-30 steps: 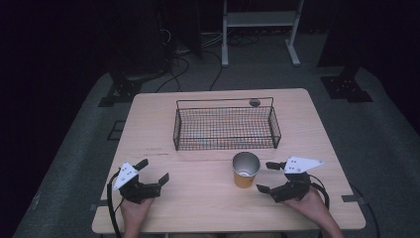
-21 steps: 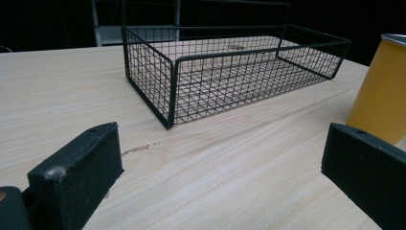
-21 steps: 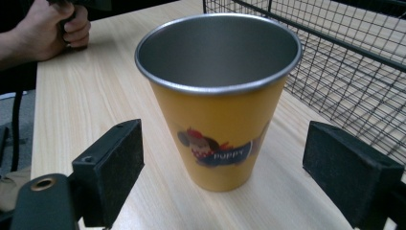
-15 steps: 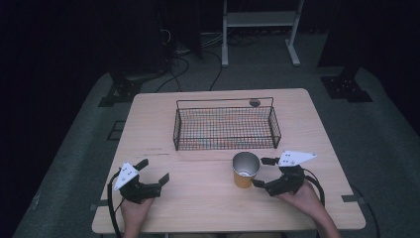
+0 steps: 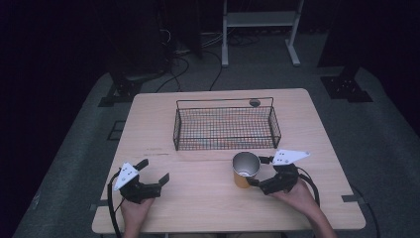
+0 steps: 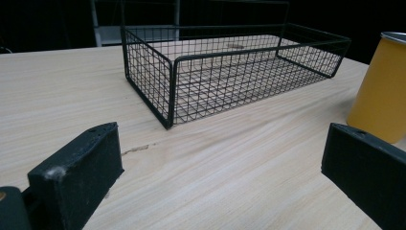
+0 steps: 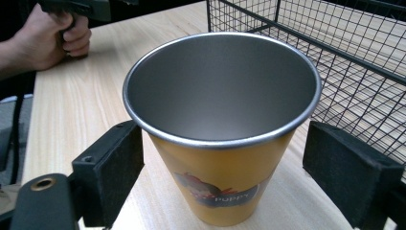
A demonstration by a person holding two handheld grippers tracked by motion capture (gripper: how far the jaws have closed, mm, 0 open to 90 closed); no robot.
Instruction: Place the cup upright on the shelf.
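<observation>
A yellow cup (image 5: 245, 170) with a steel inside stands upright on the wooden table (image 5: 208, 208), just in front of the black wire basket (image 5: 226, 125). My right gripper (image 5: 258, 171) is open, its jaws on either side of the cup (image 7: 221, 124) with small gaps, not touching it. My left gripper (image 5: 154, 171) rests open at the front left of the table, nothing between its jaws. From the left gripper view the basket (image 6: 230, 67) lies ahead and the cup (image 6: 380, 86) stands at the right edge.
The basket is empty and takes up the middle back of the table. A small dark round object (image 5: 254, 102) lies behind it. Beyond the table are a white rack's legs (image 5: 257, 29) and cables on a dark floor. Bare tabletop stretches between the two grippers.
My right gripper has moved left toward the cup until its open jaws straddle it. The left gripper and the cup have stayed put.
</observation>
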